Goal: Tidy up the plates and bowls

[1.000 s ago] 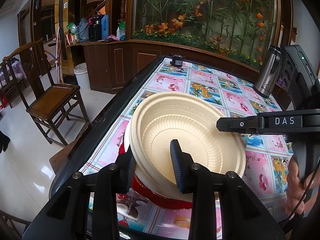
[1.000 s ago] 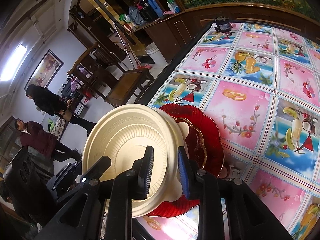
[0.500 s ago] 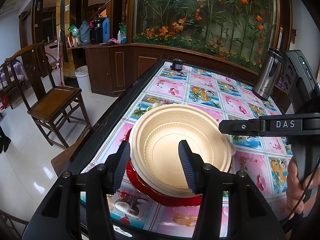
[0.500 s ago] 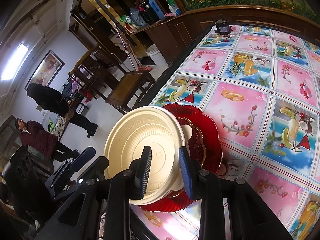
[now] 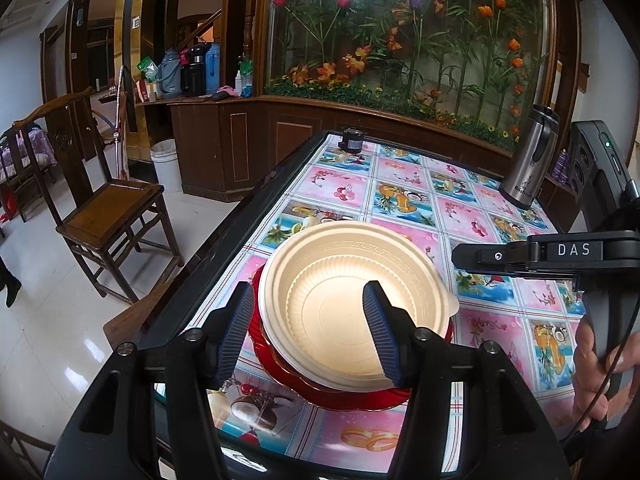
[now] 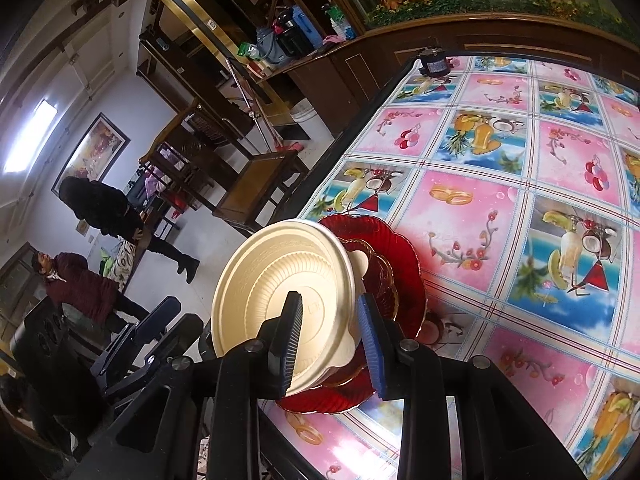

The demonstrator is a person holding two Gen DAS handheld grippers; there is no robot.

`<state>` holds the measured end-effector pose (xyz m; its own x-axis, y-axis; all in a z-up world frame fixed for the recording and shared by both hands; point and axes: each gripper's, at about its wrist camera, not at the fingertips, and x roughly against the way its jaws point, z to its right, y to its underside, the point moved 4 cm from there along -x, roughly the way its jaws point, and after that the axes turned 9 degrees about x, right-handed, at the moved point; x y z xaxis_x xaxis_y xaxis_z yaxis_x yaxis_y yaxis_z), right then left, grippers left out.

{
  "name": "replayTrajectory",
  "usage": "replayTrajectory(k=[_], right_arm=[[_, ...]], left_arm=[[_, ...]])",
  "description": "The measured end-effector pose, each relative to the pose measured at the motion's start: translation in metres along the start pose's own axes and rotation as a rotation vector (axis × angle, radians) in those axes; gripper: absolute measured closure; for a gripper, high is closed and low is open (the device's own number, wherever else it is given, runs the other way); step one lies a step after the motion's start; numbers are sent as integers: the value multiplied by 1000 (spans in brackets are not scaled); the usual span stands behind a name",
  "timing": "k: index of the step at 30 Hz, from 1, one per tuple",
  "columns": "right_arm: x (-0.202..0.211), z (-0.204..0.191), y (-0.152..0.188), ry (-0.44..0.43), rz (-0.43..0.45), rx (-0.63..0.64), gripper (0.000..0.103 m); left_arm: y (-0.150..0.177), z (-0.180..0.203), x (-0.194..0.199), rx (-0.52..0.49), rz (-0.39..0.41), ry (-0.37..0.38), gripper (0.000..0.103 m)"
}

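Right up close: left gripper (image 5: 308, 334), jaws opening, one pad outside the bowl (image 5: 344, 312) and one over its inside, near rim between them, not squeezed. Same on the other side: right gripper (image 6: 330, 338), jaws loose, a small gap showing beside the far rim, no squeeze there either. Low on the right of the left view, a hand (image 5: 596, 364) around the right gripper's grip.

Both pairs of fingers in the way of the bowl's near edge.

Next out: table (image 5: 400, 196) with a pink and blue fruit cloth under glass, dark edge all round. Nothing else near the bowl. At the far right edge, a steel jug (image 5: 528, 160), standing up. At the far end, a small black thing (image 5: 353, 142), too small to tell.

Off the table to the left: wood chair (image 5: 108, 208), then a white bin (image 5: 166, 160). Two people (image 6: 108, 208) far back across the floor. Behind it all, flowers (image 5: 400, 32) behind glass.

Now the bowl: cream, round, ribbed inside, a key pattern round the rim, a little tab on one side. Empty. Sitting flat on red plates (image 5: 352, 398) with wavy edges, by the table's near left edge.
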<state>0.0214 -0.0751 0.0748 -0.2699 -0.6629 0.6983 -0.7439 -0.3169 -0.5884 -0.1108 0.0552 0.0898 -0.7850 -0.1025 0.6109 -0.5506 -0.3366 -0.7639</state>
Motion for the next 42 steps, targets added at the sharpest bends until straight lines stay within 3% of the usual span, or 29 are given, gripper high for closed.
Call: replayTrajectory(k=[6,8,14,23,32,37,42], right_arm=[[7,10,4,-9,12,-25,69],[9,15,5,-11,17,-35,67],[12,27,9,-12,25,-63,64],[20,48,17,-3,48,-113,38],[17,71,30,9,38,-156,38],[10,84,39,18,26,-176,38],[-2,92,45,16,7,-186,38]], left_arm=[[-1,1,3,2,1,7,46],[-1,1,5,7,5,11,34],[-2,-1,8,16,13,16,29],[-3,-18,15,61,24,13,21],[2,-56,10,134,9,-10,20],[13,-90,-5,221,-37,-23,20],[28,-91,-27,224,-101,5,20]])
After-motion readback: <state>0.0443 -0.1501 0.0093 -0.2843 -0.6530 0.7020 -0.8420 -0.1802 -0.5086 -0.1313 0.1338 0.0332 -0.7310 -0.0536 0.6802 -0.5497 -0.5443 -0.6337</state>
